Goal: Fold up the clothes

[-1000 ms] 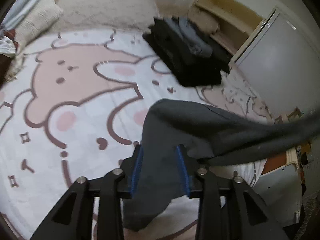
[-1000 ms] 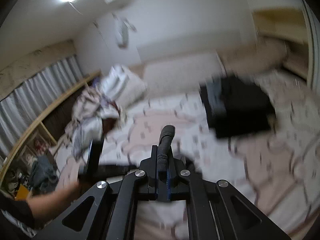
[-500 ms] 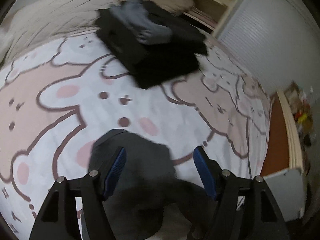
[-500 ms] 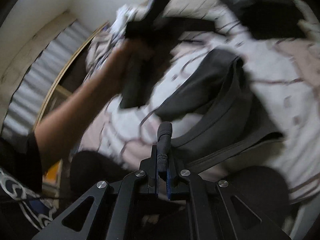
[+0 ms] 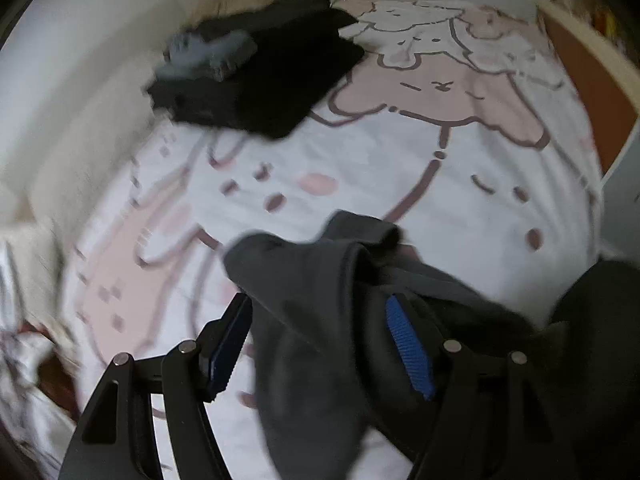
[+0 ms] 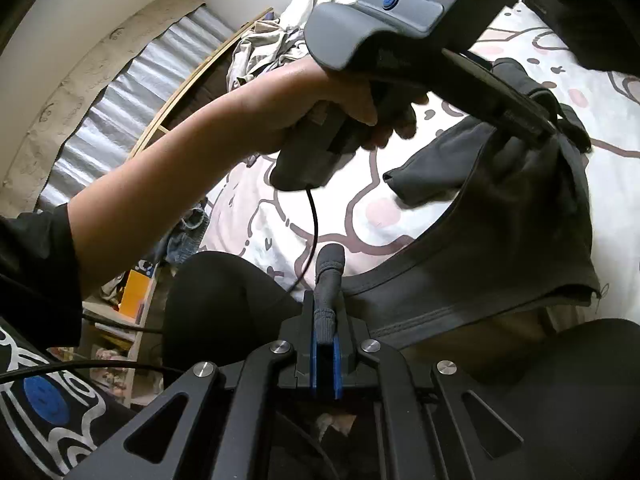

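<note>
A dark grey garment [image 5: 320,280] lies crumpled on the cartoon-print bed sheet [image 5: 440,184]. My left gripper [image 5: 318,308] is open, its blue pads [image 5: 408,348] wide apart on either side of the cloth. In the right wrist view the same garment [image 6: 500,240] hangs stretched towards me. My right gripper [image 6: 326,308] is shut on a rolled bit of its edge. A hand [image 6: 320,96] holds the left gripper's grey housing [image 6: 400,12] above the cloth, and its fingers [image 6: 520,114] reach down onto the cloth.
A stack of folded dark clothes [image 5: 260,80] sits at the far side of the bed by a cream pillow [image 5: 80,140]. The person's black-clad legs [image 6: 224,300] are at the near edge. Crumpled pale laundry [image 6: 272,44] lies by the curtain.
The left jaws have widened and the left gripper has swung round and come down over the garment. The right gripper has tilted down, still shut on the garment's edge.
</note>
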